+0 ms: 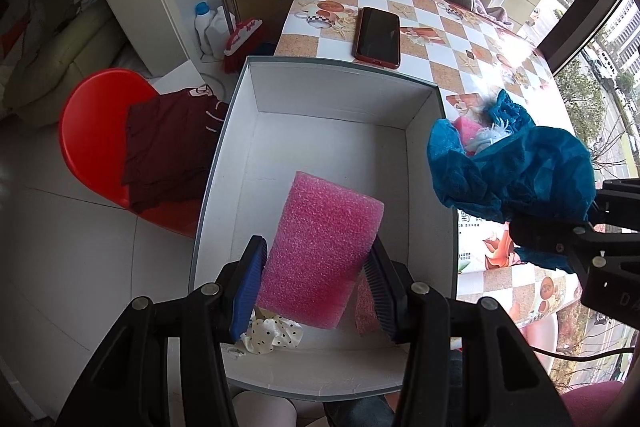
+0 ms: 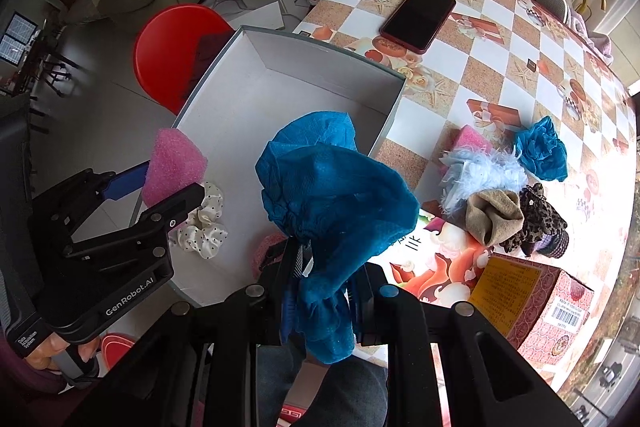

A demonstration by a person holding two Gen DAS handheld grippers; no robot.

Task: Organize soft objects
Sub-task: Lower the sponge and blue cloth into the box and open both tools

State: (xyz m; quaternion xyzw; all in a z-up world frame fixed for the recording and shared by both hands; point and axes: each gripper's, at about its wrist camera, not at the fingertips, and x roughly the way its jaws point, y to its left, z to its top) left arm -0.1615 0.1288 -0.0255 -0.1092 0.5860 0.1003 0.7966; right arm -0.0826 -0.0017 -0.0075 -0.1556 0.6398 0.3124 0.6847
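The pink foam block (image 1: 320,255) sat clamped between the blue-padded fingers (image 1: 250,285) of the left gripper (image 1: 316,287), held tilted over the near end of the white open box (image 1: 320,95). In the right wrist view the same block (image 2: 174,169) showed at the box's (image 2: 320,63) left wall, pinched by the left gripper (image 2: 160,183). On the box floor just under the block lay a white scrunchie with black dots (image 1: 272,335), and beside it a smaller pink piece (image 1: 366,311), partly hidden by the right-hand finger.

The blue non-woven cover (image 2: 332,211) hung bunched from the right gripper (image 2: 324,291), whose fingers were pressed together on its lower folds; it was over the box's near right corner. From the left wrist camera that cover (image 1: 516,171) and the right gripper (image 1: 560,239) appeared just outside the box's right wall.

On the checkered tablecloth (image 2: 500,39) to the right of the box lay a loose heap: a pink sponge (image 2: 476,139), a pale blue fluffy item (image 2: 480,175), a second blue cover (image 2: 540,151), a tan cloth (image 2: 496,219) and a leopard-print scrunchie (image 2: 540,219). A patterned carton (image 2: 532,303) stood nearer the camera than the heap. Beyond the box's far wall a phone in a red case (image 1: 378,37) lay flat on the cloth. Left of the box, off the table, a red chair (image 1: 100,115) carried a folded maroon garment (image 1: 168,143).
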